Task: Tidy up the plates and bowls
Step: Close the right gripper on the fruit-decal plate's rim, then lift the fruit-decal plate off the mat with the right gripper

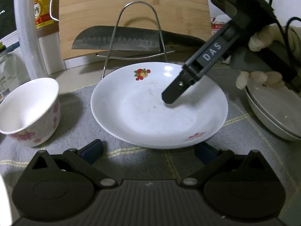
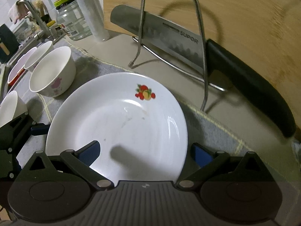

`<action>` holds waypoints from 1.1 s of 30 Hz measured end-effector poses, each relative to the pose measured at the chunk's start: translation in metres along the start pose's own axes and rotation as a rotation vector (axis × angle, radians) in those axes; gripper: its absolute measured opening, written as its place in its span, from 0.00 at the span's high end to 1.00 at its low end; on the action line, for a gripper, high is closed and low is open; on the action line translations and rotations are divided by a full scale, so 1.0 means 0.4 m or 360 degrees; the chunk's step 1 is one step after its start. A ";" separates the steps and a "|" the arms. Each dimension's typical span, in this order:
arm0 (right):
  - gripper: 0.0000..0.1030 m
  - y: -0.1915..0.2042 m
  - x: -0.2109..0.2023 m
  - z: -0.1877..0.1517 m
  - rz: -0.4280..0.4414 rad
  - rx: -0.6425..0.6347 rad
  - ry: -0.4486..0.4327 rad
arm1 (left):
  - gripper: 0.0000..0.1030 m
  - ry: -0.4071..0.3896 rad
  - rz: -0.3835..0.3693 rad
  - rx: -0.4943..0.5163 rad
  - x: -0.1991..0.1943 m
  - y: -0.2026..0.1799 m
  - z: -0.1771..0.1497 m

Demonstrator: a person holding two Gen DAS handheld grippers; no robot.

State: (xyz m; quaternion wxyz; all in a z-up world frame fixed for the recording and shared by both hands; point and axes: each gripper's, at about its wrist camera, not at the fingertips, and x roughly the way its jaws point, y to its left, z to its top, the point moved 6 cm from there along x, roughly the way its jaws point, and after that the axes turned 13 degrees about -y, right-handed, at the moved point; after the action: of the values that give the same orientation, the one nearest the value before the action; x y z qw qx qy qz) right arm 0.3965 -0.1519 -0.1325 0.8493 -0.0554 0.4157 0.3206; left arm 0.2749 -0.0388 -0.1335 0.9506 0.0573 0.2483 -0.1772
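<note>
Right in front of the left gripper sits a white plate with a little fruit picture on it. It lies flat on a grey mat. The left gripper's two blue-tipped fingers are spread wide apart and hold nothing. The plate's near edge is just past them.

The right gripper reaches in over the same plate. It is wide open too and holds nothing. Its left finger is over the plate, and its right finger sits just outside the plate's rim. In the left wrist view, one black finger of the right gripper points down over the plate, and a gloved hand holds that tool. I cannot tell if the finger touches the plate.

To the left of the left gripper stands a white bowl with pink flowers, near the plate but not touching it. To the right are two more stacked plates.

Past the plate stands a bent wire rack. Behind it a big knife lies against a wooden cutting board.

In the right wrist view, more bowls stand in a line to the left, well away from that gripper.
</note>
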 end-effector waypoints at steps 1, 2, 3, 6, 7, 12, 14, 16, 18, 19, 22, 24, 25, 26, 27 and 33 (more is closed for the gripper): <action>0.00 -0.001 0.004 0.005 0.0006 -0.0001 0.0000 | 0.00 -0.0002 -0.0005 0.0003 0.002 0.001 0.000; 0.00 -0.001 0.006 0.010 0.0012 -0.0004 -0.0001 | 0.00 -0.0006 -0.0011 0.0005 0.003 0.002 0.000; 0.00 -0.001 0.010 0.013 0.0018 -0.0010 -0.0001 | 0.00 -0.0008 -0.0019 0.0013 0.003 0.000 0.000; 0.00 -0.003 0.024 0.027 0.0034 -0.0020 -0.0003 | 0.00 -0.0004 -0.0050 0.0030 0.007 0.000 0.002; 0.00 -0.003 0.028 0.031 0.0039 -0.0025 -0.0003 | 0.00 -0.0002 -0.0056 0.0032 0.008 0.000 0.003; 0.00 -0.003 0.041 0.048 0.0077 -0.0034 -0.0011 | 0.00 -0.0005 -0.0082 0.0052 0.003 -0.003 0.003; 0.00 -0.004 0.040 0.050 0.0100 -0.0032 -0.0016 | 0.00 -0.0007 -0.0086 0.0066 0.003 -0.005 0.004; 0.00 0.000 0.040 0.051 0.0125 -0.0027 -0.0018 | 0.00 -0.0017 -0.0088 0.0099 0.001 -0.009 0.006; 0.00 0.004 0.040 0.052 0.0155 -0.0027 -0.0016 | 0.01 -0.0020 -0.0096 0.0116 0.002 -0.011 0.010; 0.00 0.006 0.040 0.052 0.0165 -0.0033 -0.0014 | 0.01 -0.0020 -0.0103 0.0123 0.002 -0.011 0.011; 0.00 0.015 0.042 0.052 0.0182 -0.0050 -0.0003 | 0.01 -0.0018 -0.0126 0.0135 0.005 -0.011 0.014; 0.00 0.018 0.043 0.051 0.0184 -0.0056 0.0000 | 0.01 -0.0019 -0.0146 0.0145 0.007 -0.012 0.016; 0.00 0.018 0.044 0.051 0.0188 -0.0053 0.0001 | 0.01 -0.0020 -0.0156 0.0146 0.008 -0.014 0.017; 0.00 0.018 0.044 0.051 0.0192 -0.0050 0.0003 | 0.01 -0.0021 -0.0169 0.0143 0.009 -0.013 0.017; 0.00 0.017 0.044 0.052 0.0196 -0.0045 0.0005 | 0.01 -0.0017 -0.0177 0.0133 0.011 -0.012 0.017; 0.00 0.015 0.043 0.052 0.0198 -0.0049 0.0009 | 0.01 -0.0003 -0.0245 0.0072 0.016 -0.003 0.018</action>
State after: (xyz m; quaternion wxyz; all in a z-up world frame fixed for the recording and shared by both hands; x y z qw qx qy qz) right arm 0.4147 -0.1313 -0.1306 0.8256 -0.0436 0.4158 0.3789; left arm 0.2829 -0.0434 -0.1305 0.9329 0.0594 0.2471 -0.2553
